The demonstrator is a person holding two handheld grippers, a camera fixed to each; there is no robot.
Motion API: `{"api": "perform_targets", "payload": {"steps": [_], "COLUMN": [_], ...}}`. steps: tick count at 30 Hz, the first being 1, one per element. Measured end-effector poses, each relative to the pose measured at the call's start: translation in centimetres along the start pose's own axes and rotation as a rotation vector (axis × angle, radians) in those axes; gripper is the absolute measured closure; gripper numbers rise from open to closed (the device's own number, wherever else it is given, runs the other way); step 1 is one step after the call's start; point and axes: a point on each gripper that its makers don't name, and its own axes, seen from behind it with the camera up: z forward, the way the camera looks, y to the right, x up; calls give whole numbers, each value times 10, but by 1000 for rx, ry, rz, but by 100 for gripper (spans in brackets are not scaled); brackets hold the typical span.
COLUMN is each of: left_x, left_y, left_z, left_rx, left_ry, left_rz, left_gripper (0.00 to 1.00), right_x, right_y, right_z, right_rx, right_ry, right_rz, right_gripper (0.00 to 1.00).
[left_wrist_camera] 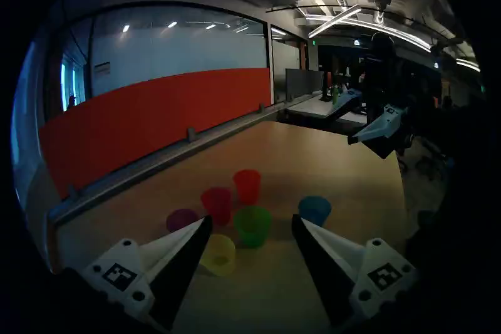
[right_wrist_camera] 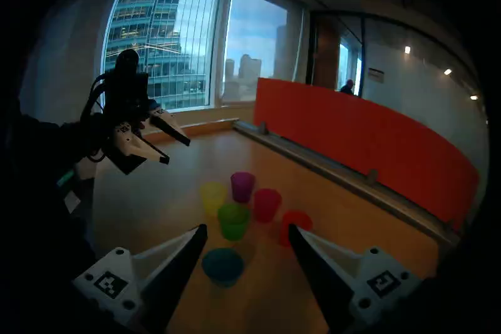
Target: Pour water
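Note:
Several small plastic cups stand clustered on a wooden table (left_wrist_camera: 351, 171). In the left gripper view, the yellow cup (left_wrist_camera: 218, 254) and green cup (left_wrist_camera: 253, 225) are nearest, with purple (left_wrist_camera: 181, 219), pink (left_wrist_camera: 216, 203), red (left_wrist_camera: 247, 185) and blue (left_wrist_camera: 314, 209) around them. My left gripper (left_wrist_camera: 250, 221) hovers open above the near cups, holding nothing. In the right gripper view, the blue cup (right_wrist_camera: 223, 266) is closest, then the green cup (right_wrist_camera: 233, 220). My right gripper (right_wrist_camera: 247, 229) is open and empty above them. The left gripper (right_wrist_camera: 178, 153) hangs across the table, held by a hand.
An orange partition (left_wrist_camera: 156, 114) with a metal rail runs along one table edge. Large windows (right_wrist_camera: 188, 39) stand beyond the far end. The right gripper (left_wrist_camera: 360, 140) floats over the table's far side. Desks and dark office furniture (left_wrist_camera: 332, 102) lie behind it.

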Motion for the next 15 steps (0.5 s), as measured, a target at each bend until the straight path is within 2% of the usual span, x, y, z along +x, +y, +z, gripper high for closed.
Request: {"api": "perform_targets", "payload": {"steps": [15], "left_x": [-23], "left_y": [2], "left_z": [10], "left_rx": [-1], "left_ry": [-40], "left_rz": [-4], "left_gripper": [6], "right_x": [-31], "right_y": [-16], "right_z": [16], "right_rx": [39], "right_ry": [-61], "right_rz": [-3], "right_gripper": [0]}}
